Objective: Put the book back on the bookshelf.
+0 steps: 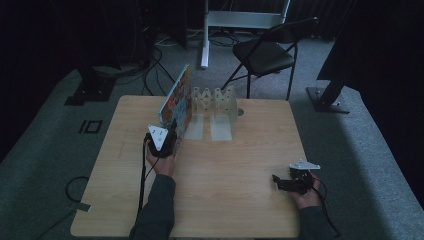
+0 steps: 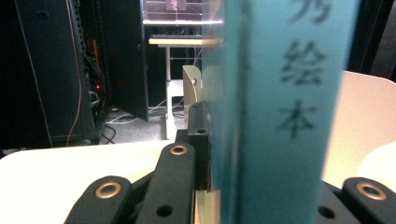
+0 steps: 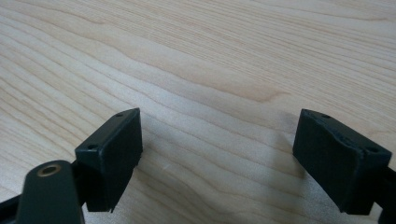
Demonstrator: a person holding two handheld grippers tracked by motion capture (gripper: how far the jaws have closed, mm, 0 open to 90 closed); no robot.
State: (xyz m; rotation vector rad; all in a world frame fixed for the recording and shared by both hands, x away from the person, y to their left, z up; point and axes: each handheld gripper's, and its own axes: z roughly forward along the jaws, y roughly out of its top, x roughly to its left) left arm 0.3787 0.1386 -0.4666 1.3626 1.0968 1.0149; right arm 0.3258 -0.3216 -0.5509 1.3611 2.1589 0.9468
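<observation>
A thin book [image 1: 176,102] with a colourful cover stands upright on edge at the far left-middle of the wooden table [image 1: 235,200]. My left gripper [image 1: 170,135] is shut on its near edge. In the left gripper view the teal spine [image 2: 280,116] with dark printed characters sits between my jaws, and the left pad [image 2: 201,144] presses against it. A white slotted book rack [image 1: 215,107] stands just right of the book, and part of the rack [image 2: 191,86] shows beyond the spine. My right gripper [image 1: 280,181] rests low at the table's near right. Its jaws are open over bare wood [image 3: 219,158].
A black folding chair [image 1: 265,50] stands beyond the table's far edge, with a white desk leg [image 1: 204,35] to its left. Dark stands and cables lie on the carpet at the back left. A cable [image 1: 142,185] trails from my left gripper along the forearm.
</observation>
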